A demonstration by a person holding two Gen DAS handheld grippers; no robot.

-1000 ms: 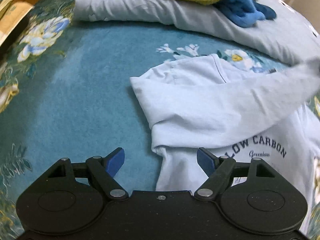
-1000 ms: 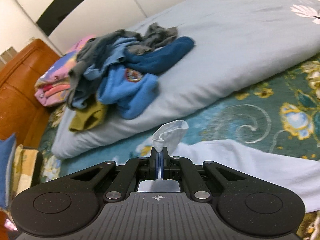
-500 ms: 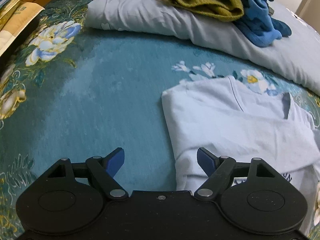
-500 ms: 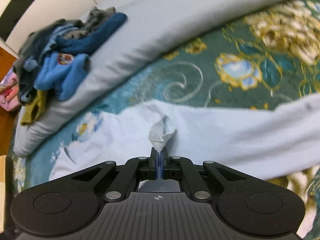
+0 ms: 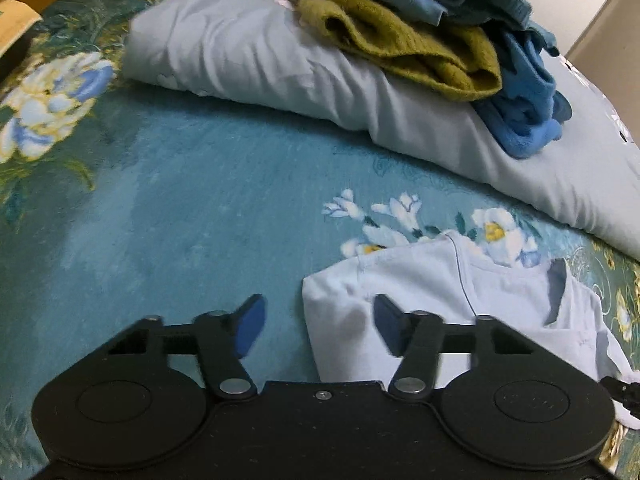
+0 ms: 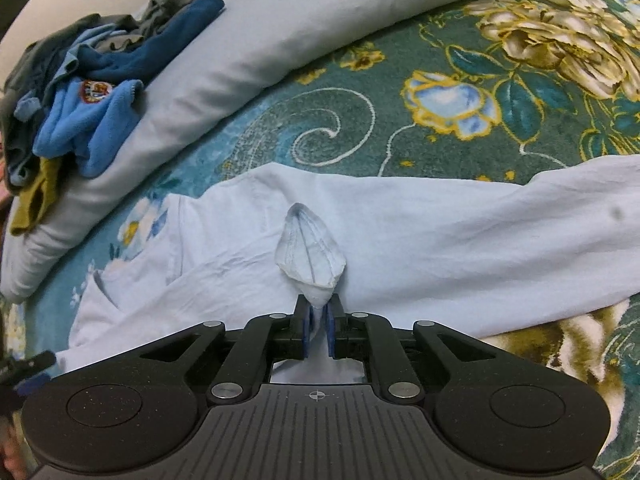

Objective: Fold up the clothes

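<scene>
Right wrist view shows the right claw (image 6: pixel 318 330) pinched on a bunched cuff end of the pale blue long-sleeved cotton shirt (image 6: pixel 420 240), which lies spread on the teal floral bedspread (image 6: pixel 460 80). One sleeve is drawn across the body of the shirt, so I judge one side fold to be in place or nearly so; the cuff is not yet let go. The other sleeve (image 6: pixel 560 208) stretches out to the right, flat and unfolded. In the left wrist view the left claw (image 5: pixel 316 324) is spread wide and holds nothing, poised low over the shirt's near left corner beside the collar (image 5: pixel 556 284). Left to do on this shirt: the second sleeve and the lengthwise folds. At the far side, a jumbled heap of blue, olive and grey garments (image 5: pixel 440 40) sits unfolded on a folded light grey quilt (image 5: pixel 240 52), so much of the job remains.
</scene>
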